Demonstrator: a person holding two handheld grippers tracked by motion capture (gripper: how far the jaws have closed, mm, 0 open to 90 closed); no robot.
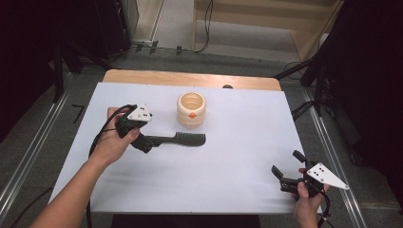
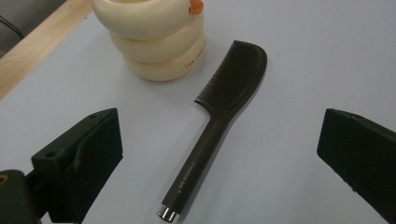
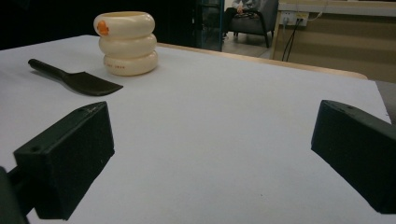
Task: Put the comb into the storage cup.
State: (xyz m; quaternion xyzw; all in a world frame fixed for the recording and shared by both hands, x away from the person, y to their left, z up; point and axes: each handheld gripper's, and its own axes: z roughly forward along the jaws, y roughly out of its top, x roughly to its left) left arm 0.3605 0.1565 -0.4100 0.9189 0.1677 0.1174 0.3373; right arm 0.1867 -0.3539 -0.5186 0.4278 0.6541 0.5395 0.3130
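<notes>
Just in front of the cream ringed cup (image 1: 191, 109), on the person's side of it, a black comb (image 1: 178, 139) lies flat on the white surface (image 1: 237, 156). Its toothed head is the end nearest the cup, close beside the cup's base but not touching it, and its handle runs away from the cup toward the left tongs (image 1: 142, 142). In the left gripper view the comb (image 2: 212, 126) lies between the two black jaws, which stand wide apart on either side of the handle with bare surface between each jaw and the comb; the handle's small metal cap points back toward the camera, and the cup (image 2: 156, 35), with an orange mark near its rim, stands beyond the teeth. The left tongs grip nothing. The right tongs (image 1: 287, 167) are well apart from the cup, off toward the near right corner of the surface, and their jaws are also spread with nothing between them. In the right gripper view the cup (image 3: 126, 43) and comb (image 3: 77, 78) lie far beyond the jaws.
</notes>
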